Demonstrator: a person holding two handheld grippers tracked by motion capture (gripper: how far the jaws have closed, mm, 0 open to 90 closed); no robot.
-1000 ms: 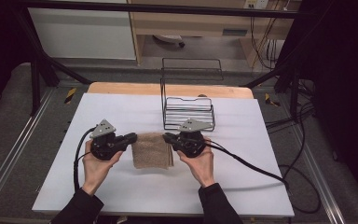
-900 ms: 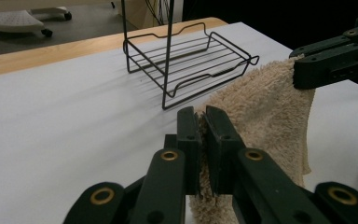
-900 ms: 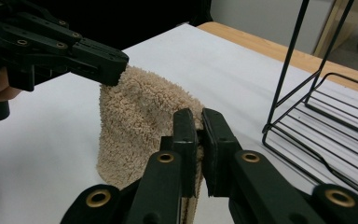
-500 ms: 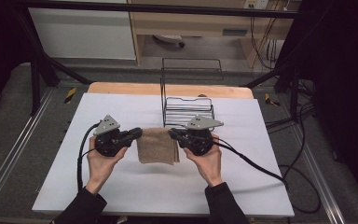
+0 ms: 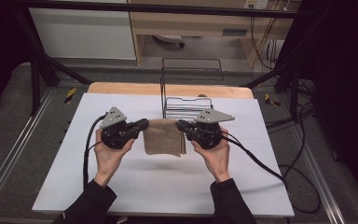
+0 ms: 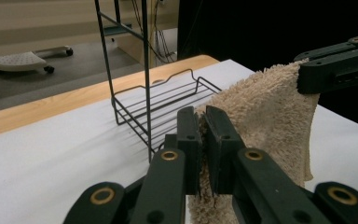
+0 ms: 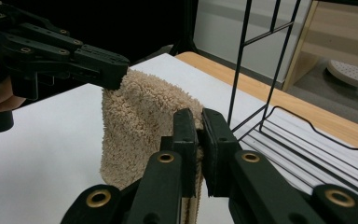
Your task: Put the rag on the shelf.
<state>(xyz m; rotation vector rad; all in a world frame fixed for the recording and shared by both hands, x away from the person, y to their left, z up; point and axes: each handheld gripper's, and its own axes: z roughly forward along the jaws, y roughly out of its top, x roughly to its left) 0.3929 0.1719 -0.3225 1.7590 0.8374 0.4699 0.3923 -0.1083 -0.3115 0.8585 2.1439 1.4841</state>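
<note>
White table cover (image 5: 121,186) carries a wire rack (image 5: 186,106) at twelve o'clock. Left gripper (image 5: 140,126) and right gripper (image 5: 182,125) each clamp a top corner of the tan towel (image 5: 164,137), hanging between them. Level, taut corners should keep it flat.

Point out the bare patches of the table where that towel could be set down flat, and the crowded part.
Free: the white table between the forearms, under the hanging towel, and the strips outside the left gripper and right gripper, though cables trail there. Crowded: the far middle, where the wire rack stands just behind the towel.
</note>
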